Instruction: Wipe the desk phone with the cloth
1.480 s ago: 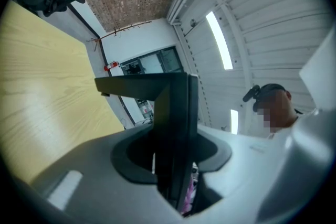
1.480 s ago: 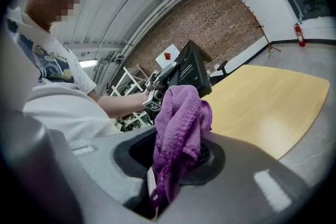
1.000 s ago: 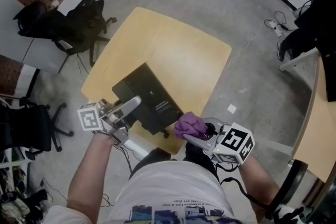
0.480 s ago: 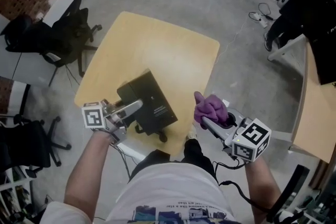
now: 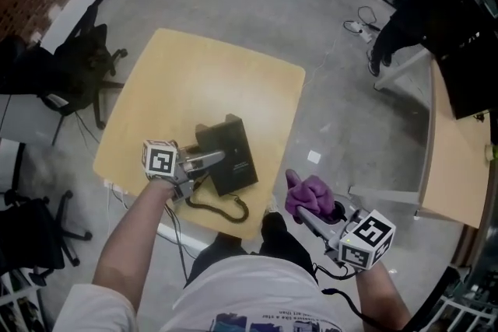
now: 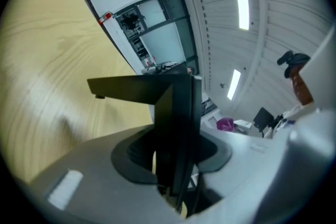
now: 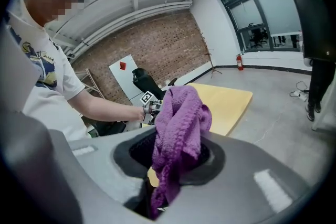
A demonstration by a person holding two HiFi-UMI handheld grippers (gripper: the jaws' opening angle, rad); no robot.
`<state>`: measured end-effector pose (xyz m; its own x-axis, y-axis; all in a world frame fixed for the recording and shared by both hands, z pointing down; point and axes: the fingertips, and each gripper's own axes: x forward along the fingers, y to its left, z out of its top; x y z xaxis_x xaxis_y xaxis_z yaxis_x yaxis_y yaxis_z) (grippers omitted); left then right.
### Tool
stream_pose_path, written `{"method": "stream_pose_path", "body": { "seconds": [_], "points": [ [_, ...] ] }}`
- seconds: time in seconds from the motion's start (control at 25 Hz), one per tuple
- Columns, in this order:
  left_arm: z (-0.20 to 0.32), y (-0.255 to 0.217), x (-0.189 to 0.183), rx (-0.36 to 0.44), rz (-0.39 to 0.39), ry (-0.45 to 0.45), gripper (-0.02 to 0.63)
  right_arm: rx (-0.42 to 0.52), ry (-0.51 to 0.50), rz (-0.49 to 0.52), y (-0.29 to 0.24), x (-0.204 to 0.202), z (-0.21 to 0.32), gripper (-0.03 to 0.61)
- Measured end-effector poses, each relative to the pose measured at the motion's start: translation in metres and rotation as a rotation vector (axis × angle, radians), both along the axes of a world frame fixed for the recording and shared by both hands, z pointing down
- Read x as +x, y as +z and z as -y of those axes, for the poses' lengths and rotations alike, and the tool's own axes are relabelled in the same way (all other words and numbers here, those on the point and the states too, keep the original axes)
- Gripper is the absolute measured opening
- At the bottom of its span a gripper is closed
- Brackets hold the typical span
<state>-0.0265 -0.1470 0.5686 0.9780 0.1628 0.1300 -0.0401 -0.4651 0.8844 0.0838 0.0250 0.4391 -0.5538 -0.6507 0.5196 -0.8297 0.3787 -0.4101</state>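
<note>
The desk phone (image 5: 229,152) was seen as a flat black slab with a matte face, set near the near edge of the yellow worktop (image 5: 202,82), towards its near right corner. A coiled black cord (image 5: 222,207) was laid between the phone and that edge. A small patch of pale print was borne on the phone's face, too small to be read; no brand could be made out. Its long axis was run from the near edge towards the far edge, slightly slanted to the left at the far end. The phone's near left side was clamped by the left tongs (image 5: 204,162); in the left gripper view, the black body (image 6: 178,113) was seen edge-on, pinched between the jaws. A purple, nubbly cloth (image 5: 310,193) was gripped by the right tongs (image 5: 302,210), bunched and standing up from the jaws, and was held off the worktop's near right corner, over the grey floor (image 5: 342,113).
</note>
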Motion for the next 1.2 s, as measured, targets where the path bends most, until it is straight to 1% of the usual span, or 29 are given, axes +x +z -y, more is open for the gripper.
{"method": "stream_pose_path", "body": {
  "seconds": [0.08,0.16,0.28,0.4,0.52,0.64,0.76,0.88,0.96,1.08,1.2],
  "points": [
    [0.003,0.013,0.006,0.004,0.043,0.031,0.178,-0.012,0.008,-0.004,0.001,0.002,-0.006,0.103],
    [0.007,0.019,0.008,-0.011,0.063,0.052,0.176,-0.02,0.016,-0.002,0.002,0.004,-0.009,0.103],
    [0.013,0.027,0.008,-0.021,0.09,0.059,0.176,-0.02,0.009,0.003,0.002,0.009,-0.008,0.103],
    [0.012,0.025,0.011,-0.054,0.128,0.057,0.176,-0.014,-0.022,0.014,0.001,0.013,-0.001,0.103],
    [0.012,0.033,0.008,-0.066,0.213,0.031,0.183,-0.007,-0.07,0.031,-0.001,0.016,0.008,0.103],
    [0.013,0.041,0.007,-0.076,0.294,-0.012,0.203,0.003,-0.125,0.043,0.0,0.02,0.017,0.103],
    [0.014,0.047,0.006,-0.064,0.377,-0.063,0.272,0.006,-0.179,0.048,0.002,0.027,0.026,0.103],
    [0.017,0.049,0.0,-0.024,0.444,-0.14,0.314,0.022,-0.243,0.035,0.006,0.035,0.035,0.103],
    [0.018,0.048,-0.011,0.0,0.501,-0.219,0.342,0.044,-0.296,-0.001,0.009,0.039,0.041,0.103],
    [0.014,0.037,-0.039,0.039,0.575,-0.383,0.357,0.082,-0.367,-0.057,0.013,0.041,0.052,0.103],
    [-0.006,0.012,-0.074,0.092,0.619,-0.567,0.357,0.118,-0.407,-0.09,0.02,0.038,0.062,0.103]
  ]
}}
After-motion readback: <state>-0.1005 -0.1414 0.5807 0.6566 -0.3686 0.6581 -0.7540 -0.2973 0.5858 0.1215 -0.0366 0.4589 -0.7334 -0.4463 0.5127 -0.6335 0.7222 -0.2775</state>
